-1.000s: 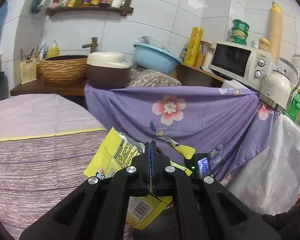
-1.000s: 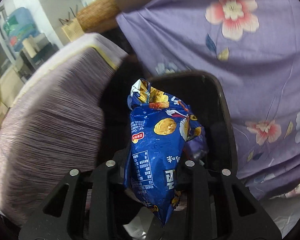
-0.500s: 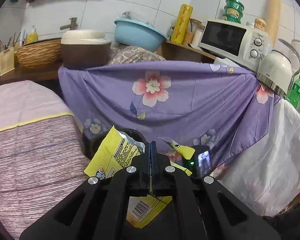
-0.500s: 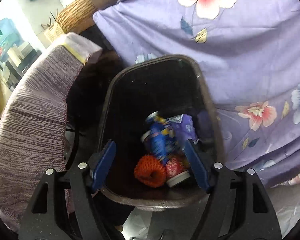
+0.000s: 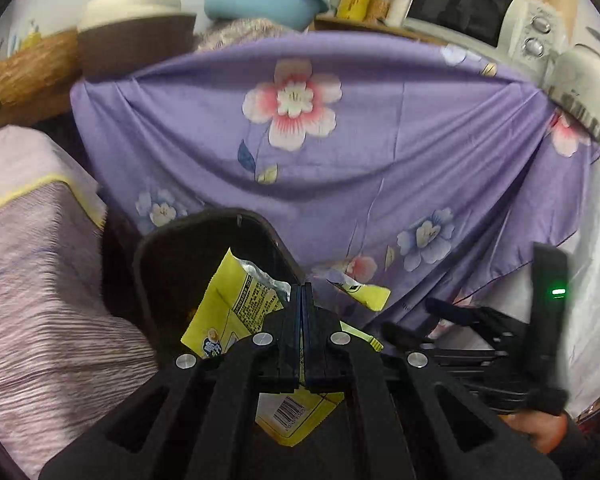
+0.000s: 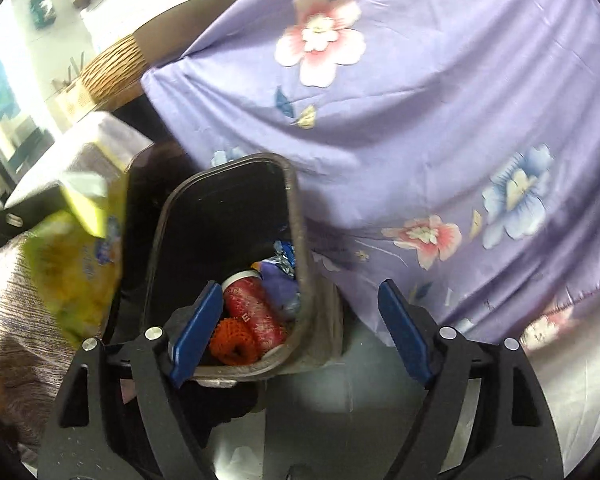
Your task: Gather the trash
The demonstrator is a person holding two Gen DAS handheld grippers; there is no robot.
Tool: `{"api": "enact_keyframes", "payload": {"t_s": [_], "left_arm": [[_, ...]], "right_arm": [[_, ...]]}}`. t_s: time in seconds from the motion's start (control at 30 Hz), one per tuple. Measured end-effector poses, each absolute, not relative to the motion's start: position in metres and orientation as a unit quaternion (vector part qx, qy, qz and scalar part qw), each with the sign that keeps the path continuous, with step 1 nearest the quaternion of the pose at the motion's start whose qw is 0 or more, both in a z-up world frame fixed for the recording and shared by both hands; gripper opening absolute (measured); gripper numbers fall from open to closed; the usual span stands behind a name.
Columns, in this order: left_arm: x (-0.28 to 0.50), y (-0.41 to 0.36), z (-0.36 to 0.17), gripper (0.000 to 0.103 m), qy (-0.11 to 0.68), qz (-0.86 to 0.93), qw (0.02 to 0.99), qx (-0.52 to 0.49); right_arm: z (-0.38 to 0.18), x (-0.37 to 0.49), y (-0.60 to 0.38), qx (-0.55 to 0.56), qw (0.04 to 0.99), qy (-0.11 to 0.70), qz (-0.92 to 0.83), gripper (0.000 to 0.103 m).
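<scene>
While the big purple floral cloth drapes down behind everything, the dark rectangular plastic trash bin stands on the floor just in front of it, beside a striped mauve covered surface. In the right wrist view the bin's mouth lies straight ahead of the right gripper, whose blue-padded jaws have just been opening and now stand spread wide with nothing pinched between them; its left pad hangs over the bin's near rim and its right pad outside the bin's right wall. Down in the bin lie a red cylindrical can, an orange mesh net touching it at the near side, and a crumpled blue and purple snack wrapper at the far right corner.

The left gripper has its jaws pressed together on a yellow printed snack bag. The bag sticks out to both sides of the fingers, its torn silver-lined top rising over the bin's opening and its barcode end hanging below the jaws. From the right wrist view the same bag shows blurred at the left, just beside the bin's left wall.
</scene>
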State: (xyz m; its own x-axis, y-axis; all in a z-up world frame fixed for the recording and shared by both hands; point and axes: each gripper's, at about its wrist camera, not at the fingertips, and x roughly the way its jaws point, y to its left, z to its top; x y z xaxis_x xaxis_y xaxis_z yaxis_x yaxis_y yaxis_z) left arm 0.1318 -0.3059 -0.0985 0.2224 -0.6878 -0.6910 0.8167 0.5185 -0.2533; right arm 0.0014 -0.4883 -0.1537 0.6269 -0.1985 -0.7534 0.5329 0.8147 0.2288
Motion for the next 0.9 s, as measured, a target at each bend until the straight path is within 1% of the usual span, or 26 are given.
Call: {"api": "enact_keyframes", "payload": {"t_s": [0.23, 0.43, 0.53, 0.57, 0.6, 0.63, 0.67, 0.7, 0.83, 0.87, 0.9], "left_arm": [[0.146, -0.329, -0.134, 0.002, 0.424, -0.46, 0.773, 0.103], [0.153, -0.334, -0.153, 0.002, 0.444, -0.447, 0.769, 0.108], [0.151, -0.337, -0.16, 0.005, 0.448, -0.442, 0.768, 0.119], [0.149, -0.338, -0.16, 0.016, 0.448, -0.442, 0.767, 0.124], [0.148, -0.338, -0.16, 0.038, 0.445, -0.441, 0.769, 0.128], [0.144, -0.336, -0.157, 0.051, 0.435, -0.437, 0.776, 0.132], [0.142, -0.335, -0.155, 0.067, 0.426, -0.434, 0.783, 0.13], [0.14, -0.332, -0.15, 0.071, 0.416, -0.432, 0.79, 0.126], [0.135, -0.322, -0.132, 0.072, 0.407, -0.422, 0.802, 0.115], [0.132, -0.317, -0.124, 0.074, 0.398, -0.425, 0.806, 0.108], [0.128, -0.313, -0.117, 0.08, 0.389, -0.427, 0.81, 0.101]], "right_arm": [[-0.15, -0.017, -0.497, 0.235, 0.872, 0.368, -0.222, 0.08], [-0.152, -0.022, -0.499, 0.238, 0.869, 0.368, -0.231, 0.08], [-0.153, -0.024, -0.497, 0.239, 0.868, 0.368, -0.232, 0.08], [-0.153, -0.024, -0.496, 0.239, 0.868, 0.368, -0.232, 0.08], [-0.152, -0.025, -0.496, 0.239, 0.868, 0.368, -0.233, 0.08], [-0.152, -0.026, -0.496, 0.239, 0.869, 0.366, -0.233, 0.08], [-0.151, -0.027, -0.496, 0.239, 0.869, 0.365, -0.233, 0.08], [-0.15, -0.028, -0.496, 0.238, 0.869, 0.364, -0.234, 0.08], [-0.147, -0.031, -0.495, 0.236, 0.87, 0.361, -0.239, 0.08], [-0.146, -0.032, -0.494, 0.236, 0.871, 0.359, -0.239, 0.08], [-0.145, -0.033, -0.493, 0.235, 0.872, 0.357, -0.239, 0.08]]}}
